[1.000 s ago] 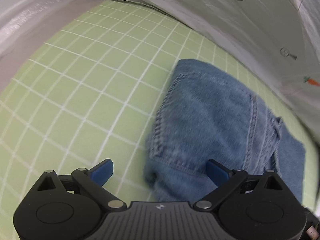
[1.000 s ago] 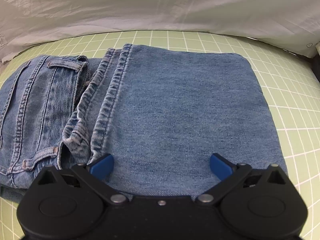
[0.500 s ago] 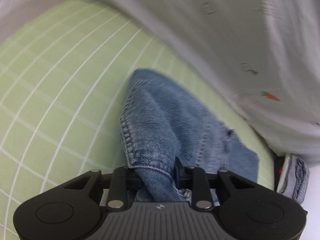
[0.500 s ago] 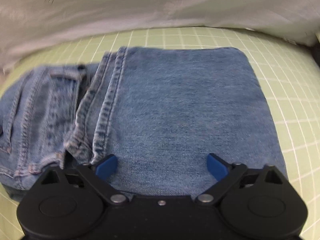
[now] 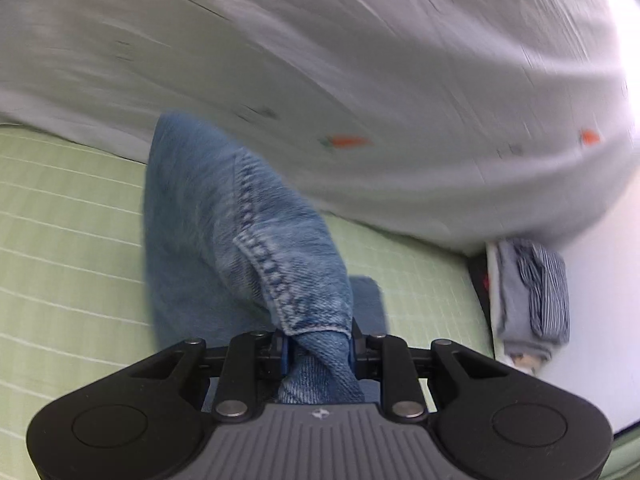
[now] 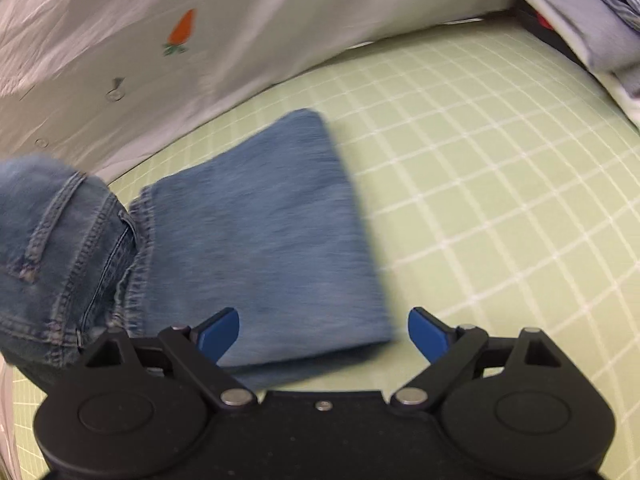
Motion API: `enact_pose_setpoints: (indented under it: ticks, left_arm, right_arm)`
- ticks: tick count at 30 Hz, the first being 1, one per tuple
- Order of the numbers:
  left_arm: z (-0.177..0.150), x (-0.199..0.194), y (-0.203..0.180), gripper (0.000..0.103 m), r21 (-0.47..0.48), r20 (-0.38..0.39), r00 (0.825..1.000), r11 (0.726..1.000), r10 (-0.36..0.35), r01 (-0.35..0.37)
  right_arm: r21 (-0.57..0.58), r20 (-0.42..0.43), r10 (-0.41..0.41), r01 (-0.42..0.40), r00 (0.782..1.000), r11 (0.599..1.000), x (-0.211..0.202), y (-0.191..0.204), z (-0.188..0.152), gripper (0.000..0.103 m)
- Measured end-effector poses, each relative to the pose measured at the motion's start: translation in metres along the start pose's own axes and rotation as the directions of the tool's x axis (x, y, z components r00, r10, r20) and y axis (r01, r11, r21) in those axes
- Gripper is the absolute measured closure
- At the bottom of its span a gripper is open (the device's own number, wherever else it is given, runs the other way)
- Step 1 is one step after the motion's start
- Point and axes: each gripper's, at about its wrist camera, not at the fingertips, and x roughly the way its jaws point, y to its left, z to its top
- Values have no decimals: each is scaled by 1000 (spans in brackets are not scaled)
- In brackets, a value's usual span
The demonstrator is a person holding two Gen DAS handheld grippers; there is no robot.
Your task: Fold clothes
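Note:
A pair of blue jeans [image 6: 260, 240] lies partly folded on the green grid mat [image 6: 500, 200]. My left gripper [image 5: 318, 346] is shut on the waistband end of the jeans [image 5: 248, 236] and holds it lifted off the mat. In the right wrist view that raised end [image 6: 52, 240] stands at the far left. My right gripper [image 6: 324, 328] is open and empty, just above the near edge of the folded leg part.
A white sheet with carrot prints [image 6: 180, 32] rises behind the mat; it also fills the top of the left wrist view [image 5: 360, 80]. A stack of folded striped and grey clothes [image 5: 532, 292] sits past the mat's right edge, also in the right wrist view [image 6: 592, 12].
My left gripper closed on the jeans' waistband end and lifted it up and to the right. My right gripper stayed open and drew back to the right.

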Motion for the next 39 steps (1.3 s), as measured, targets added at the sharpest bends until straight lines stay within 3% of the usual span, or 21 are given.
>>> enact_pose_setpoints:
  ticks: [2, 5, 7, 10, 17, 20, 21, 22, 25, 27, 29, 31, 33, 37, 39]
  left_arm:
    - [-10, 33, -19, 76, -12, -39, 999, 1000, 3, -3]
    - [-26, 93, -23, 72, -145, -112, 994, 989, 17, -34]
    - [-36, 130, -16, 71, -255, -176, 984, 964, 29, -74]
    - [-42, 153, -17, 69, -295, -183, 982, 951, 38, -92]
    - [-40, 152, -15, 66, -311, -192, 981, 947, 16, -76]
    - [-32, 148, -26, 46, -280, -205, 979, 958, 1, -59]
    - [-30, 142, -29, 33, -282, -188, 982, 959, -22, -32]
    - [-27, 136, -33, 26, -283, -167, 985, 959, -45, -4]
    - [-18, 104, -39, 17, -236, -71, 995, 970, -69, 50]
    - [-15, 87, -38, 11, -189, -18, 1000, 982, -16, 12]
    - [-13, 76, -25, 10, -137, 3, 994, 984, 113, -112]
    - [-18, 76, -10, 10, -113, -16, 967, 960, 255, -255]
    - [-22, 82, 4, 10, -129, -56, 945, 936, 322, -327]
    - [-36, 81, 39, 10, -238, -113, 950, 921, 291, -310]
    - [-41, 79, 47, 10, -239, -131, 951, 922, 281, -305]
  right_arm:
    - [7, -13, 2, -1, 1000, 1000, -1, -20, 1, 11]
    - [0, -46, -9, 9, 999, 1000, 9, -48, 6, 11]
    - [-24, -61, -14, 12, 998, 1000, 18, -60, 12, 9]
    - [-86, -62, -13, 8, 998, 996, 26, -62, 25, 9]
    - [-161, -55, -10, 1, 998, 987, 43, -50, 48, 9]
    - [-174, -22, -16, 12, 1000, 985, 41, -42, 56, 9]
    - [-170, -6, -14, 12, 1000, 985, 39, -39, 58, 9]
    - [-165, 10, -11, 12, 1000, 986, 36, -35, 61, 9]
    - [-146, 60, 5, 4, 998, 989, 25, -21, 68, 9]
    - [-133, 83, 40, -28, 996, 991, 22, -8, 74, 9]
    - [-136, 91, 95, -82, 991, 987, 24, 6, 79, 9]
    - [-151, 83, 134, -121, 987, 981, 32, 22, 82, 9]
    - [-167, 74, 171, -156, 983, 974, 40, 38, 85, 8]
    - [-141, 35, 231, -224, 972, 964, 58, 61, 94, 8]
    - [-145, -12, 253, -252, 967, 957, 69, 69, 94, 11]
